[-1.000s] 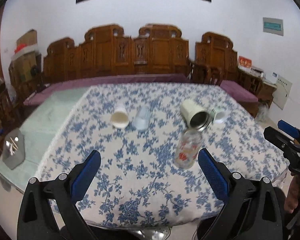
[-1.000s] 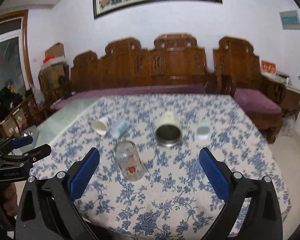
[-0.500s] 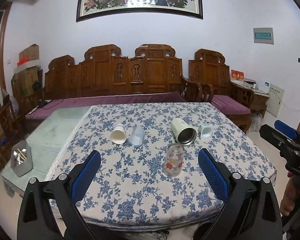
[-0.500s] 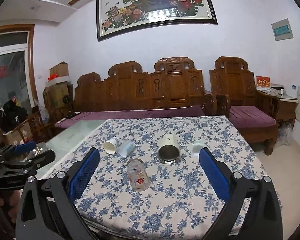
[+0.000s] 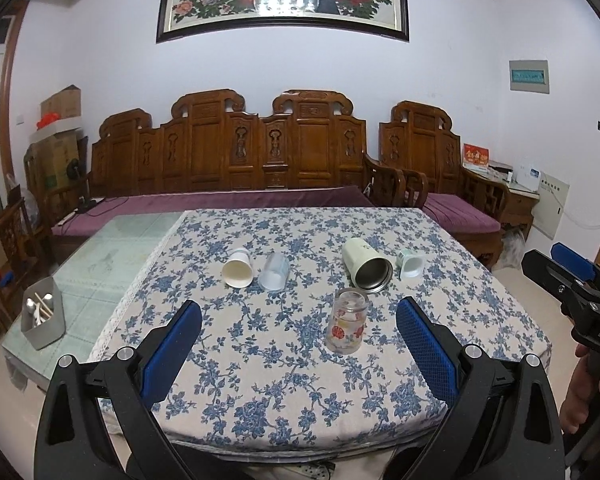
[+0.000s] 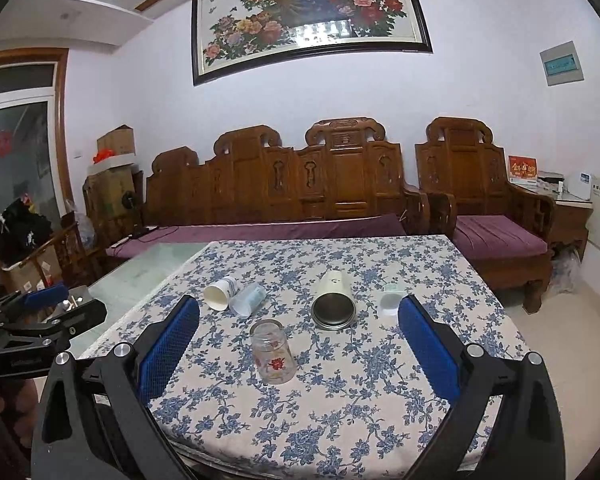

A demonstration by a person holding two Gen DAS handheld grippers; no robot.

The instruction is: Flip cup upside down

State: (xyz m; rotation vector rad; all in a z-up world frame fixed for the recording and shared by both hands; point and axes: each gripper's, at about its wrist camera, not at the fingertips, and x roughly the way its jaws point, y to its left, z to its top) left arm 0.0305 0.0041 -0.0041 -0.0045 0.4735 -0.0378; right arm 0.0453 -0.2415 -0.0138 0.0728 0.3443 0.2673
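Both tools pulling back from the bench (image 5: pixel 500 312), left tool (image 5: pixel 299 330) and right tool (image 6: pixel 299 326) gaping wide, holding nothing, glass cup (image 6: pixel 272 352) standing mouth-down on the floral cloth (image 6: pixel 380 400).

We hold the left gripper (image 5: pixel 299 332) and the right gripper (image 6: pixel 299 330) level side by side, jaws spread wide and empty, a hand (image 5: pixel 584 396) gripping the right one's handle.

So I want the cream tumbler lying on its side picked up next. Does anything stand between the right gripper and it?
Only partly. The glass cup stands mouth-down on the tablecloth, nearer than the cream tumbler and slightly left of it. From the open right gripper, a straight path just right of the glass looks free.
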